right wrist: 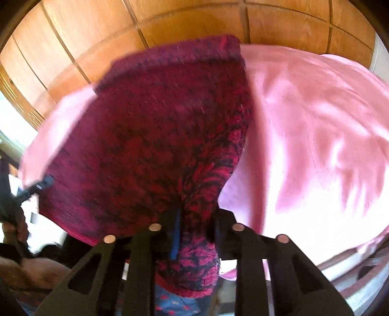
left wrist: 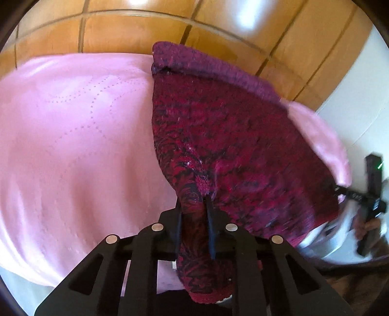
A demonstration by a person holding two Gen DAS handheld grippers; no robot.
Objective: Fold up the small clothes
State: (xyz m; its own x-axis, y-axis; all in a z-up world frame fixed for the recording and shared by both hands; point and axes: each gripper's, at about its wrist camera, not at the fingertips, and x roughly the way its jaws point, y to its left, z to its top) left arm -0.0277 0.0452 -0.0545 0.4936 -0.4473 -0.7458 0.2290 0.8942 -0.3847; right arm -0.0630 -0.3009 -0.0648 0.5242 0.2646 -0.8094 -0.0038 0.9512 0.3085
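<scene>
Left wrist view: a pink blanket (left wrist: 73, 136) covers the bed and fills the left part of the view. A red-and-black knit garment (left wrist: 218, 136) lies on the blanket right of centre. Its far edge, a purple ribbed band (left wrist: 206, 63), sits near the wooden wall (left wrist: 145, 29). The near left corner of the garment is bunched and drawn up between the fingers of the left gripper (left wrist: 194, 206). The jaws are clenched on this bunched knit. At the far right edge, the right gripper (left wrist: 340, 190) meets the opposite near corner; a hand (left wrist: 367, 226) holds its handle.

Right wrist view: at the far left edge, the left gripper (right wrist: 45, 182) touches the garment's (right wrist: 158, 136) near left corner; a hand (right wrist: 14, 228) holds it. The garment occupies the centre, with the ribbed band (right wrist: 184, 51) at its far end toward the wooden wall (right wrist: 194, 21). The near right corner is gathered between the fingers of the right gripper (right wrist: 194, 216). The jaws are clenched on the knit. The blanket (right wrist: 316, 121) fills the right part of the view. Both views are motion-blurred.
</scene>
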